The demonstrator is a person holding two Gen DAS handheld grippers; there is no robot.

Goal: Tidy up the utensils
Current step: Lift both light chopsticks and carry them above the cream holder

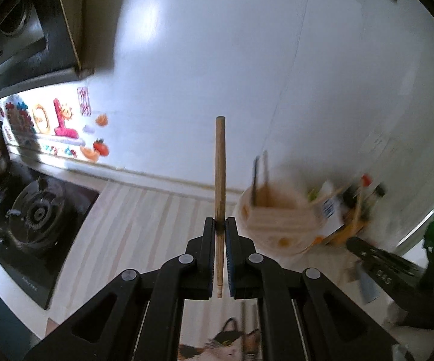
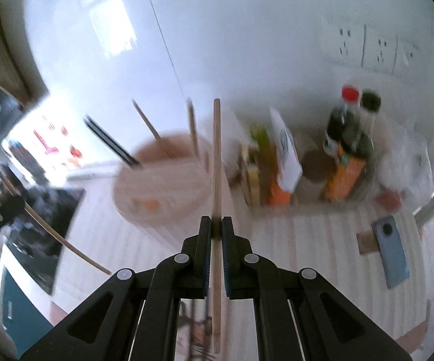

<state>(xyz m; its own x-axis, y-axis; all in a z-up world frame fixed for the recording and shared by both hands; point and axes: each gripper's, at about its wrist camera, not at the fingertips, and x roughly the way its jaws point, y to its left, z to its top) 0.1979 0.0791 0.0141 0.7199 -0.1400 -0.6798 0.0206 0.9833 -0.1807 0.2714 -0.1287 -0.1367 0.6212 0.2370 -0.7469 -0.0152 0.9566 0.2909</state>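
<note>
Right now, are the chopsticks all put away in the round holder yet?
Not yet. A few sticks already stand in the round holder. The left gripper is shut on one wooden chopstick, and the right gripper is shut on another chopstick. Those two have yet to go in.

Bright wall glare; background motion-blurred; fisheye-warped edges.

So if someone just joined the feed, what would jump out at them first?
A wooden chopstick clamped upright in the left tool, and another wooden chopstick likewise in the right tool. Just beyond, on the striped counter, stands a round utensil holder with several chopsticks already leaning in it. Sauce bottles crowd the wall to its right.
</note>
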